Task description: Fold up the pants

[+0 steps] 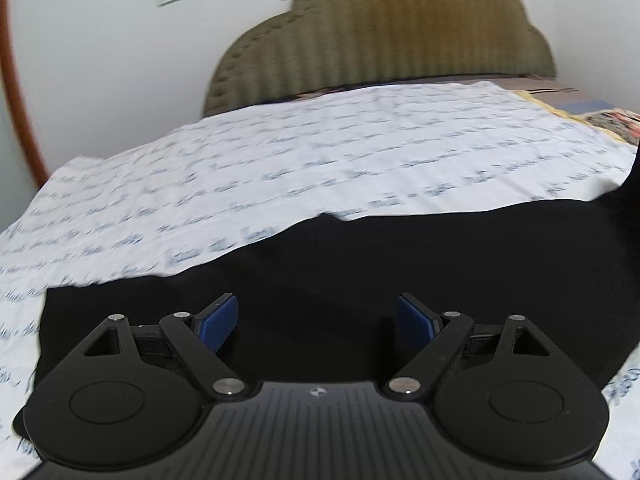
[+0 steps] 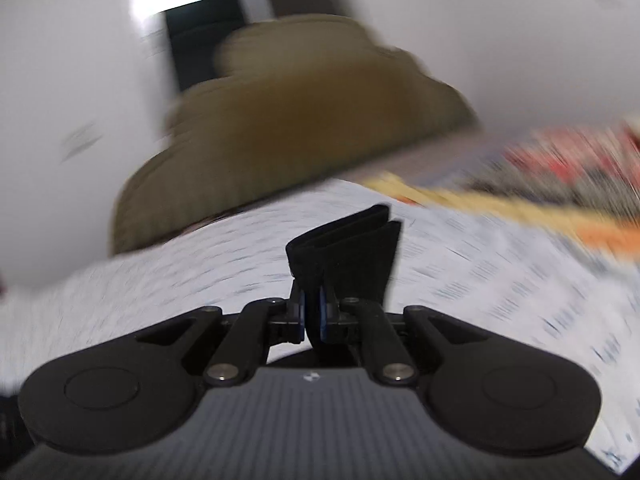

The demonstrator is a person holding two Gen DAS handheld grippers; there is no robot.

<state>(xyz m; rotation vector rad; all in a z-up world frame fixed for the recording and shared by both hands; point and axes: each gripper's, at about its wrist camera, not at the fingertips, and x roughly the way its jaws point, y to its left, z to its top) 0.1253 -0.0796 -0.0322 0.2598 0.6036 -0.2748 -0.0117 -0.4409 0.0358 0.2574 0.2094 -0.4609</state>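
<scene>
Black pants (image 2: 352,248) in right gripper (image 2: 313,316)

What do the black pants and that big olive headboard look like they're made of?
Pants: soft matte black fabric, probably knit or cotton; it drapes limply and shows no sheen. Headboard: padded olive upholstery, maybe velvet-like; stitched vertical channels and puffy edges.

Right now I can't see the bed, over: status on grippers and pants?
Left gripper open above black pants. Right gripper shut on a fold of pants, lifted. Nothing in the way on the printed sheet.
</scene>
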